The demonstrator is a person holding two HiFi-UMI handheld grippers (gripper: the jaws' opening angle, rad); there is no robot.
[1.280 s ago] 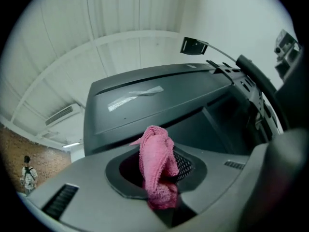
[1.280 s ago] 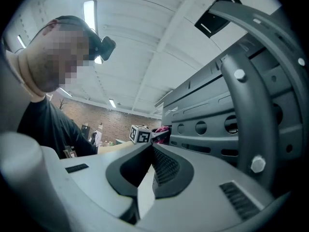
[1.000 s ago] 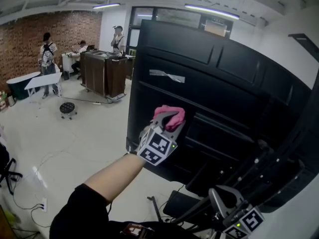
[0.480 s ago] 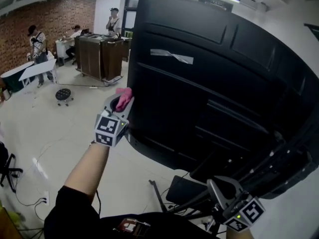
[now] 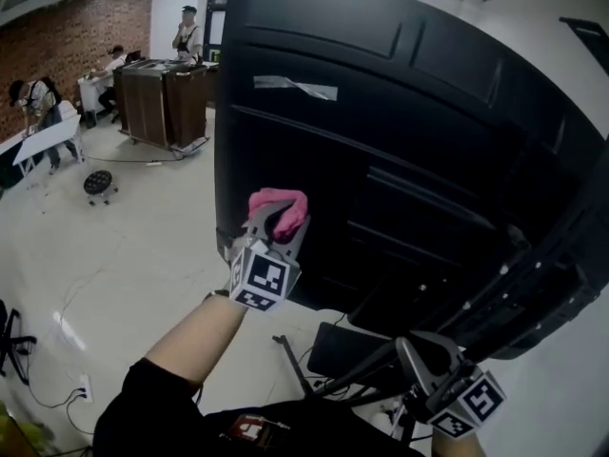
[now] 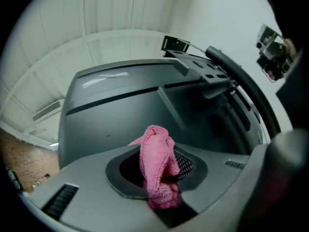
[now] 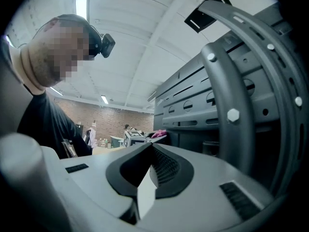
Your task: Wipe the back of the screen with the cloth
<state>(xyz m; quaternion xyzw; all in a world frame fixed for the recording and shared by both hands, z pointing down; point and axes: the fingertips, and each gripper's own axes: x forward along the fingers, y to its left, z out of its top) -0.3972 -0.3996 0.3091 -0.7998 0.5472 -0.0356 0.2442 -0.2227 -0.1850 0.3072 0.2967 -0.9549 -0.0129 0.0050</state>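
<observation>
**A:** Head view, nearest things first. What sits lowest?

**B:** The right claw [image 5: 420,354], down at 5 o'clock, close to the black stand [image 5: 335,354] under the screen. In the right gripper view its jaws are pressed together with nothing between them.

**A:** And the other one?

**B:** A bare forearm [image 5: 195,336] runs up from 7 o'clock to the left claw [image 5: 274,228], which is just left of the middle of the view. Its jaws are clamped on the pink cloth [image 5: 280,205]. The left gripper view shows the cloth bunched upright between the pads, with a fold sticking out past the tips.

**A:** Where is the cloth against the screen?

**B:** It sits over the lower left part of the screen's [image 5: 409,131] black back, near the 7 o'clock corner of the panel. I cannot tell whether it is pressed on or only just short of it.

**A:** What about the panel itself?

**B:** It leans across the view from 12 to 4 o'clock, ribbed with raised ledges. A strip of grey tape [image 5: 295,88] is stuck near its top, at 11 o'clock from the cloth. A dark mounting arm [image 5: 533,298] crosses at 4 o'clock.

**A:** Farther back?

**B:** The pale floor [image 5: 143,236] has a small round stool [image 5: 98,184] at 9 o'clock. Behind that there is a brown cabinet [image 5: 162,103] at 10 o'clock with a person [image 5: 188,29] standing by it. The brick wall [image 5: 67,31] is farthest back.
</observation>
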